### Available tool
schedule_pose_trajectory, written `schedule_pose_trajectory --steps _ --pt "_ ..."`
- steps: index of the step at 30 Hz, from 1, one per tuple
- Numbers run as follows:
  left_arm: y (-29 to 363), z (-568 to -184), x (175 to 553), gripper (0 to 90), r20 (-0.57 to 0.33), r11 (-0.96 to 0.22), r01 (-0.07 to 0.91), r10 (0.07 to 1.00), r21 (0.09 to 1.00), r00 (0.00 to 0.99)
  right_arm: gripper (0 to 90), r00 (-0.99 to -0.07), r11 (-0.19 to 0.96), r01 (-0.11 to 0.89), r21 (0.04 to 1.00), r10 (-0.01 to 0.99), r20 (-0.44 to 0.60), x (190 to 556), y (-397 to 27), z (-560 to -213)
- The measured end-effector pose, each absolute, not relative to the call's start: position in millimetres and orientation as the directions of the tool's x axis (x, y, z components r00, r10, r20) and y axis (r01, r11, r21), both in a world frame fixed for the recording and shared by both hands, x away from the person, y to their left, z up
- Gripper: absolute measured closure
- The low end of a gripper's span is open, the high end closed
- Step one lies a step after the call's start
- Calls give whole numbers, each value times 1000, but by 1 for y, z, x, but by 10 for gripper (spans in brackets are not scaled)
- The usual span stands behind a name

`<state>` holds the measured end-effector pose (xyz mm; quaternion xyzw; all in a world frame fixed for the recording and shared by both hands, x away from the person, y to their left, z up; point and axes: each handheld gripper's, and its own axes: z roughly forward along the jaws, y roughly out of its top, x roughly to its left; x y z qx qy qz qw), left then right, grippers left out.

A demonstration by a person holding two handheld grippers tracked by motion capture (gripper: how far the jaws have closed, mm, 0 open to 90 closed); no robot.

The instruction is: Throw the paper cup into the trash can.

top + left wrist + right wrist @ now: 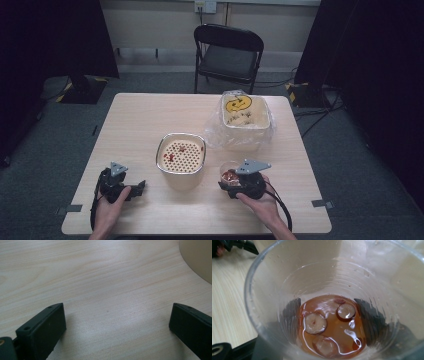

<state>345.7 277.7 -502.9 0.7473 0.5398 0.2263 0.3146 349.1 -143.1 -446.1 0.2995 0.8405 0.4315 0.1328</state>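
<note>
Two containers, strainer basin (pixel 181 154) and bagged tub (pixel 245 117), flank the cup (pixel 229 172).

The clear plastic cup (pixel 324 302) holds amber-brown liquid (pixel 332 325) with pale round fruit slices (pixel 315 323) that have dark red rims. The table (pixel 140 125) is light wood with fine grain lines. The cream strainer tray (pixel 181 154) has rows of little holes and red bits. The far white tub (pixel 246 112) shows a yellow smiley face with black lines. Both grippers are black, left gripper (pixel 131 189) and right gripper (pixel 226 185), with grey plates.
</note>
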Motion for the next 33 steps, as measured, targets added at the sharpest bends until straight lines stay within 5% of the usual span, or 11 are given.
schedule_pose_trajectory --steps 13,33 --pt "278 -503 346 3 -2 -219 665 949 714 315 416 -784 445 354 823 621 1 355 -138 -404" --pt "278 -503 346 2 -2 -219 665 949 714 315 430 -767 596 202 777 590 -253 385 -99 -340"
